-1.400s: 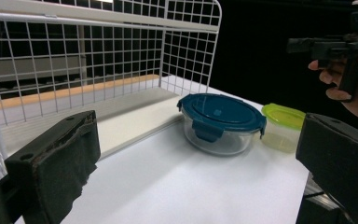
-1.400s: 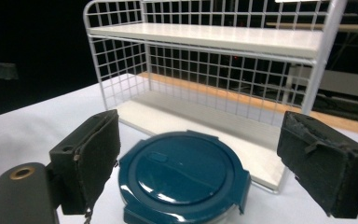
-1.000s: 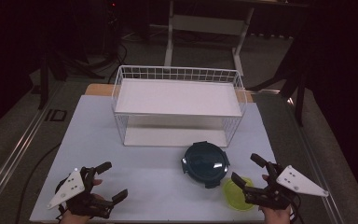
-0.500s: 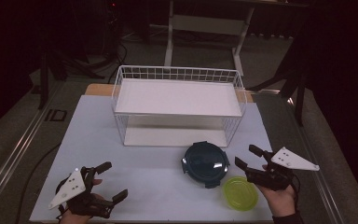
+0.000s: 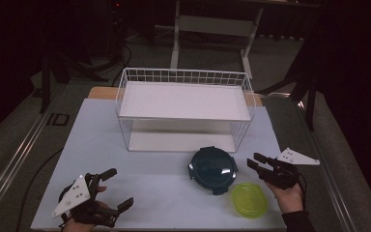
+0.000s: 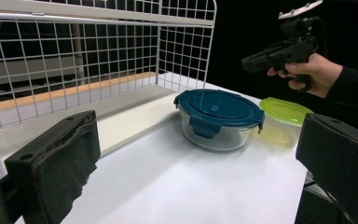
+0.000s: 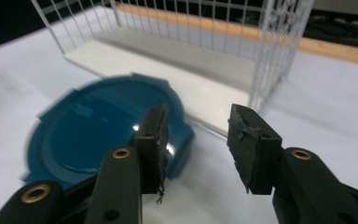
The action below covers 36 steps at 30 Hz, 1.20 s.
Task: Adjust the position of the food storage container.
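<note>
From the high view, our right gripper (image 5: 257, 163) has slid from the lime-lidded tub (image 5: 249, 199) up to 3 o'clock of the blue-lidded glass container (image 5: 213, 169), jaws just narrowing with nothing between them, so we're probably lining up on that lid's edge. Left gripper (image 5: 117, 189) sits at 7 o'clock, jaws spread, empty. Left gripper view: clear round glass, clip-lock plastic lid, white wire rack (image 6: 98, 51) behind. Right gripper view: foam-faced pads (image 7: 154, 135) hover at the glossy lid's rim.
</note>
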{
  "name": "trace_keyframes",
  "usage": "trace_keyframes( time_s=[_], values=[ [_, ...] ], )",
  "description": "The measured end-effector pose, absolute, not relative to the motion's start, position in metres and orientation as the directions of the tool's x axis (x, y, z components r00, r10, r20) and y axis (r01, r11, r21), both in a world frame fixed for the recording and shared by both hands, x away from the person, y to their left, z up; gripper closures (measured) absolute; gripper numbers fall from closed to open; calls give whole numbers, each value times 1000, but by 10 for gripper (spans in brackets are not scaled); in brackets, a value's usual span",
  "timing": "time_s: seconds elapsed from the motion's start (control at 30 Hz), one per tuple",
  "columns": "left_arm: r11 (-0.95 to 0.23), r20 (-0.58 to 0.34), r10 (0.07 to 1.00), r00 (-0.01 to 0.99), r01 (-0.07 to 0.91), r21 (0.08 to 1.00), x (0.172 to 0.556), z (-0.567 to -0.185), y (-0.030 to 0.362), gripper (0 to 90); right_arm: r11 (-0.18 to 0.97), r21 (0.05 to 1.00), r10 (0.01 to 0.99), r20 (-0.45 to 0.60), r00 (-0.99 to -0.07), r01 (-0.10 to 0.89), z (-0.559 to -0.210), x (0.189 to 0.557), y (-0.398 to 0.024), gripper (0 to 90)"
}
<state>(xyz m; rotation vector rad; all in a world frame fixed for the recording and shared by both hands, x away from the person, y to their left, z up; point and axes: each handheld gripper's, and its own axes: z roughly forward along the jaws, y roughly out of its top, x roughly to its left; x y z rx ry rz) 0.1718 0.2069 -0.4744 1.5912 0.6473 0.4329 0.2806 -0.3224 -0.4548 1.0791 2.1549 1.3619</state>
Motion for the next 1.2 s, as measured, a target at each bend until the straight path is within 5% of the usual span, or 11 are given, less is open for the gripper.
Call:
trace_keyframes(
  time_s=[0.53, 1.2],
  values=[
    [-37, -99, 636, 766, 158, 987, 172, -475, 207, 0, 289, 837, 710, 139, -690, 465, -475, 301, -326, 887],
    [-40, -102, 633, 768, 164, 986, 173, -477, 207, 0, 364, 777, 639, 192, -745, 513, -495, 316, -309, 900]
  ],
)
